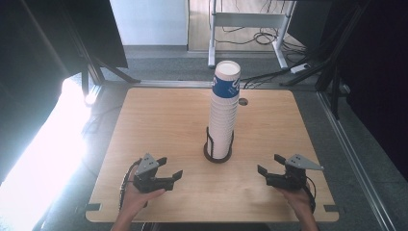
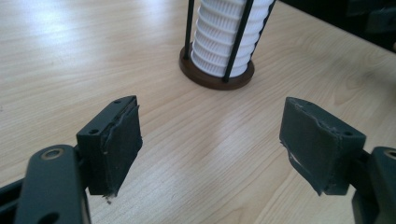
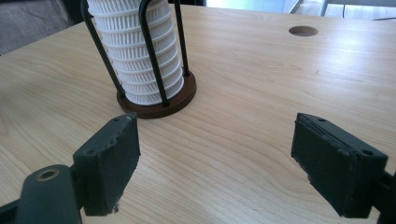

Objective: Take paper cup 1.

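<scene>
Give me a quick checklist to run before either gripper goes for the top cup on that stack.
1. Left gripper jaws apart, nothing between: ok.
2. Right gripper jaws apart, nothing between: ok.
3. Cup stack upright in its holder: ok.
4. Table between grippers and holder bare: ok.
5. Top cup loose enough to lift alone: cannot tell.

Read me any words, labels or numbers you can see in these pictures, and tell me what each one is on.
No text can be read.
Top cup of the cup stack: a blue band with white marks, too blurred to read.
Holder, table and both grippers: no writing visible.
</scene>
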A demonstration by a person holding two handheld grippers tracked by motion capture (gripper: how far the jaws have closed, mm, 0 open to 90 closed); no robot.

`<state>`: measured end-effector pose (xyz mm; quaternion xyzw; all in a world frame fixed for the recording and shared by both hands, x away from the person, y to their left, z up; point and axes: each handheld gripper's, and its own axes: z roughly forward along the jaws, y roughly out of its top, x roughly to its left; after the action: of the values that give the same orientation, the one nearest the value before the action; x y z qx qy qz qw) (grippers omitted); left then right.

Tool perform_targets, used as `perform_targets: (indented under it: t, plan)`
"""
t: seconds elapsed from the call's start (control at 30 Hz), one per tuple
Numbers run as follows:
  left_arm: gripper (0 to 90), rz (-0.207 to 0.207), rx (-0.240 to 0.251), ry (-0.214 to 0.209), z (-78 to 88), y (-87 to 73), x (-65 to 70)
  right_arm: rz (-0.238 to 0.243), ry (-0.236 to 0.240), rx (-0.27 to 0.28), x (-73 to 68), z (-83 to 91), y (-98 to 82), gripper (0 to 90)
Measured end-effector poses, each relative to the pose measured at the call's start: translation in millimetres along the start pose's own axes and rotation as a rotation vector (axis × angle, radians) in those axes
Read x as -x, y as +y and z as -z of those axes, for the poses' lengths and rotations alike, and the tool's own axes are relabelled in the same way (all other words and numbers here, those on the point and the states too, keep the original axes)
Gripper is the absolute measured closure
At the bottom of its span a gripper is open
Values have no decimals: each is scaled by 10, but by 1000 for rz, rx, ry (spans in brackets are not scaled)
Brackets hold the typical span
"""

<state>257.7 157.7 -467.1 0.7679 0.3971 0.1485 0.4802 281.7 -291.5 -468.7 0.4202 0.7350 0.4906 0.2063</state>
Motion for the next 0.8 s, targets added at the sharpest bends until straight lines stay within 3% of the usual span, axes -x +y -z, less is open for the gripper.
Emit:
perform_targets:
  t: [0.2, 0.23, 0.47, 0.7, 0.8]
  plan:
    - [209, 9, -2, -3, -13, 2, 27, -29, 17, 42, 46, 105, 30, 187]
    - [210, 1, 6, 18, 7, 9, 41, -28, 21, 44, 49, 107, 41, 190]
    - [188, 8, 29, 39, 80, -18, 1, 12, -10, 52, 26, 123, 100, 220]
    - [182, -12, 37, 55, 83, -15, -27, 10, -6, 47, 66, 95, 106, 223]
    - [169, 7, 31, 52, 89, -5, -56, 11, -9, 45, 69, 92, 104, 223]
